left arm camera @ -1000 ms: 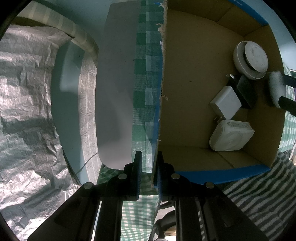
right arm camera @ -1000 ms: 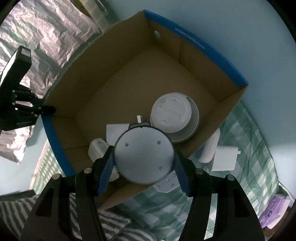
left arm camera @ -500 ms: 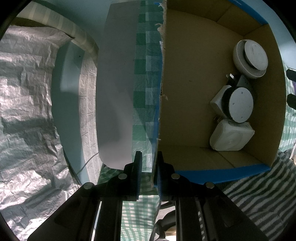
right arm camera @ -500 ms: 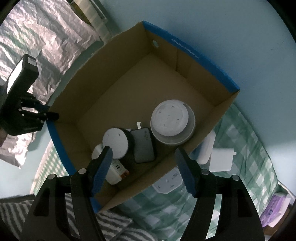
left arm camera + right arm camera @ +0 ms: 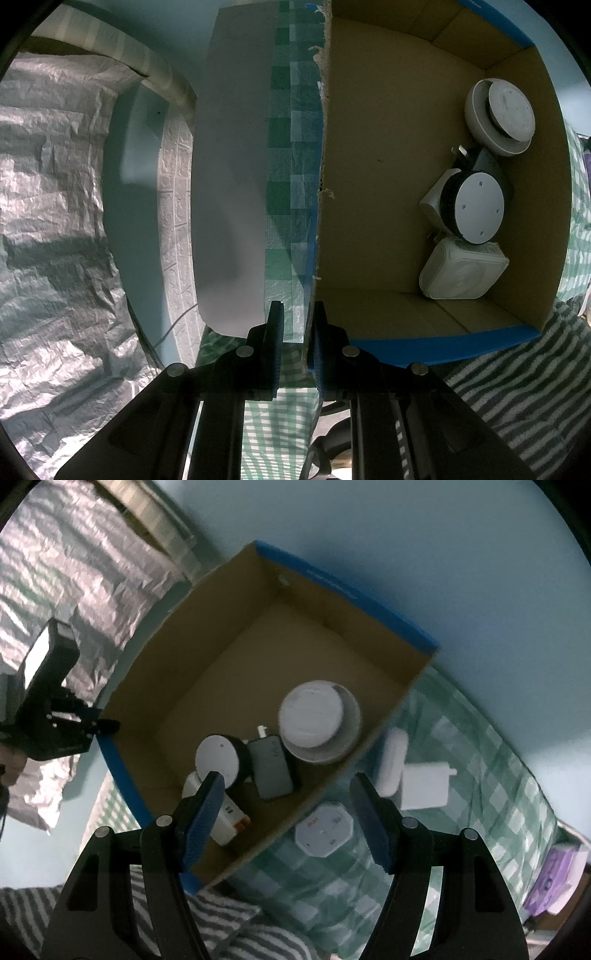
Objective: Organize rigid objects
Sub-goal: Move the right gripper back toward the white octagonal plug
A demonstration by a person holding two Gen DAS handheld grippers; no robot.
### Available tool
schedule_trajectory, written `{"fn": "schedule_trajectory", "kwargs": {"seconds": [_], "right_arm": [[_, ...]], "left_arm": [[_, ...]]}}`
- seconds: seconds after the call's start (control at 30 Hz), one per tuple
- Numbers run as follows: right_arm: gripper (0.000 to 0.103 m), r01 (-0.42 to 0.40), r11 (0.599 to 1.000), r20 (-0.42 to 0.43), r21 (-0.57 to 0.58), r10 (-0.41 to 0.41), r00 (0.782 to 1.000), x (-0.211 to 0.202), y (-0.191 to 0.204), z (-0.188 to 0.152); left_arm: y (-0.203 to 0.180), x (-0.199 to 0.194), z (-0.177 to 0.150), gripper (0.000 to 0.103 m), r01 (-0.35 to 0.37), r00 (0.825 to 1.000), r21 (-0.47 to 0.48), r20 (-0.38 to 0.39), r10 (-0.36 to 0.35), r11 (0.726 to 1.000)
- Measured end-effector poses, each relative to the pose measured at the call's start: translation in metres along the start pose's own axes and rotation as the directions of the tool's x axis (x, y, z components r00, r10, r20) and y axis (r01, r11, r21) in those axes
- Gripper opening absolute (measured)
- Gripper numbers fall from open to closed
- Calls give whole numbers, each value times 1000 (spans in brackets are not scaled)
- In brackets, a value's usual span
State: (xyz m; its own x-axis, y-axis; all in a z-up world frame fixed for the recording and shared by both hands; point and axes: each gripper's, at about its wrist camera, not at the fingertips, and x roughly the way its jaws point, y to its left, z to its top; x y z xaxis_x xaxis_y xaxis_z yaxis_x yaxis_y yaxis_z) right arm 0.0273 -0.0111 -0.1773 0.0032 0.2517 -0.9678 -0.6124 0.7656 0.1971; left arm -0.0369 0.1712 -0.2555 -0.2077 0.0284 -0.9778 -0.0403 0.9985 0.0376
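Left gripper [image 5: 295,325]: jaws clenched on the wall of the cardboard box [image 5: 321,184]. Right gripper [image 5: 286,812]: jaws spread wide, nothing between them, above the box corner. Round puck [image 5: 218,757] lies inside the box, atop other devices.

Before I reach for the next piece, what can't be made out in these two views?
- White charger: right wrist view, half hidden behind the right claw's finger.
- Dark adapter: left wrist view, mostly covered by the black-and-white puck.
- Print on the cardboard box: right wrist view, motion-blurred.
- Purple item: right wrist view, cut off by the frame edge.
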Motion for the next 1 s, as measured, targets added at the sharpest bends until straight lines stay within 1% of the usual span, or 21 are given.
{"fn": "schedule_trajectory", "kwargs": {"seconds": [0.07,0.23,0.37,0.5,0.6,0.8,1.0], "right_arm": [[72,5,1000,6,23,-5,1000,-3,-9,-4],[73,19,995,-22,100,-17,1000,2,-37,-18],[73,22,987,-75,158,-10,997,20,-56,-33],[73,2,978,-129,210,26,991,47,-67,-49],[73,-28,974,-100,225,51,994,63,-69,-56],[73,-24,979,-70,203,39,997,86,-64,-64],[73,-17,987,-45,158,24,999,98,-54,-64]], "left_arm": [[0,0,0,15,0,1000,0,0,0,1000],[0,0,0,16,1,1000,-1,0,-1,1000],[0,0,0,16,0,1000,1,0,0,1000],[-1,1,0,16,-4,1000,4,-2,4,1000],[-2,2,0,16,-5,1000,6,-3,5,1000],[-2,2,-1,16,-2,1000,4,-3,2,1000],[-2,3,-1,16,1,1000,3,-3,-1,1000]]}}
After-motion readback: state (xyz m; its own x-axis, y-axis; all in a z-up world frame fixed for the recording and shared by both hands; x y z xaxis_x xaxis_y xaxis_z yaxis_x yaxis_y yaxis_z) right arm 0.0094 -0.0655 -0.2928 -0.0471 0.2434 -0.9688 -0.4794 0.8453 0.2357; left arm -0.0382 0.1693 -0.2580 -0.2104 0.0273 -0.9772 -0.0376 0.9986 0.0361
